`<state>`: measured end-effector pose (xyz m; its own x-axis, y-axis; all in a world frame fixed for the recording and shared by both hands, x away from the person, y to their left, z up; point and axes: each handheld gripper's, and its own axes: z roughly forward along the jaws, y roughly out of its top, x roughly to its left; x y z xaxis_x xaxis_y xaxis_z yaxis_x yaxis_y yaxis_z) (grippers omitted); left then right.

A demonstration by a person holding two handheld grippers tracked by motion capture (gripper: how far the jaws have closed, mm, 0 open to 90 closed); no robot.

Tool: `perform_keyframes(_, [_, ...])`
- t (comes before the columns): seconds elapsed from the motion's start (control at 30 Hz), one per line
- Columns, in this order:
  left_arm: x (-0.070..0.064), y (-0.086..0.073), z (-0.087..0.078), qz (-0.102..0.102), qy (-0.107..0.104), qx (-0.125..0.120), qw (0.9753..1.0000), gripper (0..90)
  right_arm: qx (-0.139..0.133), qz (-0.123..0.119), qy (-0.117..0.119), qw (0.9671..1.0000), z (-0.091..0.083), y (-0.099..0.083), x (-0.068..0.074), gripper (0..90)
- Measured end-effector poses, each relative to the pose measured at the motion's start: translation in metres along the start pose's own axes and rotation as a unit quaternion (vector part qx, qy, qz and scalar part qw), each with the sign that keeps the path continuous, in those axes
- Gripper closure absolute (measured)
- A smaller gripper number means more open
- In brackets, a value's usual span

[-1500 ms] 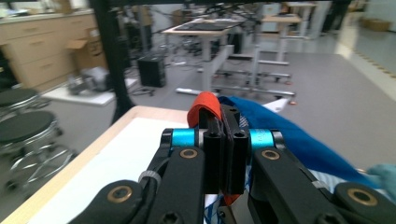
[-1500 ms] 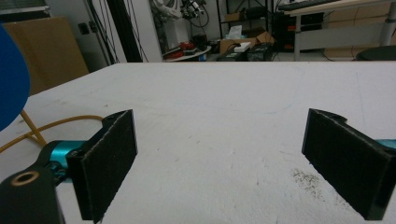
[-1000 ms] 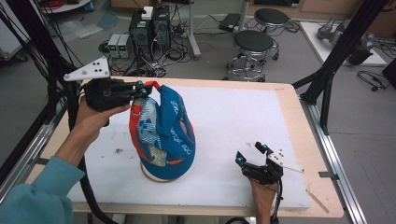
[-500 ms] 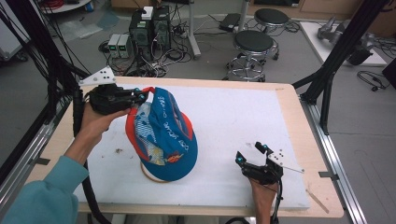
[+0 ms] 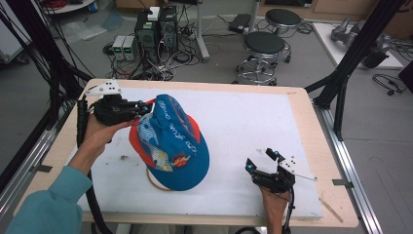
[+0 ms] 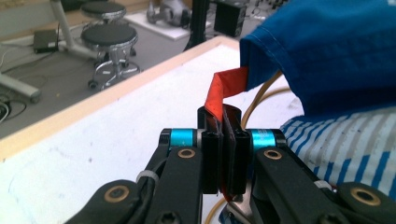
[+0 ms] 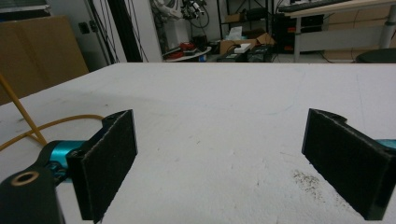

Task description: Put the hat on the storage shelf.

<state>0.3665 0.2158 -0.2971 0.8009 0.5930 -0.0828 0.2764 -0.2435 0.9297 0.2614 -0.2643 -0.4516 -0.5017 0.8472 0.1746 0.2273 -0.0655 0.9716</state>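
Cap [image 5: 171,141] shifted right | left tool [image 6: 223,140] clamps red strap [image 6: 219,95]

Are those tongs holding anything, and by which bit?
The left tongs pinch the blue cap by its orange strap. The right tongs hold nothing.

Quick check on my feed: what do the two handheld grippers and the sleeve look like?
Both grippers are black with cyan collars and brass rivets at the finger joints. The left gripper carries a grey three-cornered plate and a thick black cable. The right gripper has flat, dark, textured fingers. The left forearm wears a teal sleeve.
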Motion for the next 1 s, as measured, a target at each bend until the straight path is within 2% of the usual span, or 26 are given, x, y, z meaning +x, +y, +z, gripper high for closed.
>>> perform_keyframes(0.13, [0.001,-0.009,0.002,-0.006,-0.003,0.006,1.0000,87.0,-0.001,0.002,0.001,1.0000,0.000,0.000,0.000,9.2])
perform_keyframes(0.17, [0.002,-0.013,0.003,-0.012,-0.007,0.001,0.9999,87.0,0.000,0.002,0.001,1.0000,0.000,0.000,0.000,9.2])
perform_keyframes(0.37, [0.005,-0.016,-0.002,-0.021,-0.022,-0.009,0.9995,87.1,-0.001,0.000,0.000,1.0000,0.000,0.000,0.000,9.3])
perform_keyframes(0.5, [0.004,-0.019,-0.005,-0.019,-0.032,0.003,0.9993,86.7,-0.001,0.001,0.000,1.0000,0.000,0.000,0.000,9.2])
perform_keyframes(0.67, [0.005,-0.022,-0.007,-0.021,-0.028,0.002,0.9994,85.9,-0.003,-0.003,-0.001,1.0000,-0.001,0.000,0.000,9.2])
perform_keyframes(0.77, [0.005,-0.023,-0.011,-0.011,-0.004,-0.006,0.9999,85.8,-0.006,-0.003,0.000,1.0000,-0.001,0.000,0.000,9.2])
perform_keyframes(0.87, [0.005,-0.023,-0.011,-0.011,0.006,-0.008,0.9999,85.8,-0.006,-0.002,0.000,1.0000,-0.001,0.000,0.000,9.2])
perform_keyframes(0.93, [0.002,-0.024,-0.005,-0.004,0.008,0.008,0.9999,85.8,-0.006,-0.001,0.000,1.0000,-0.001,0.000,0.000,9.2])
perform_keyframes(1.0, [0.002,-0.025,-0.004,-0.006,0.010,0.007,0.9999,85.9,-0.005,0.000,0.000,1.0000,-0.001,0.000,0.000,9.2])
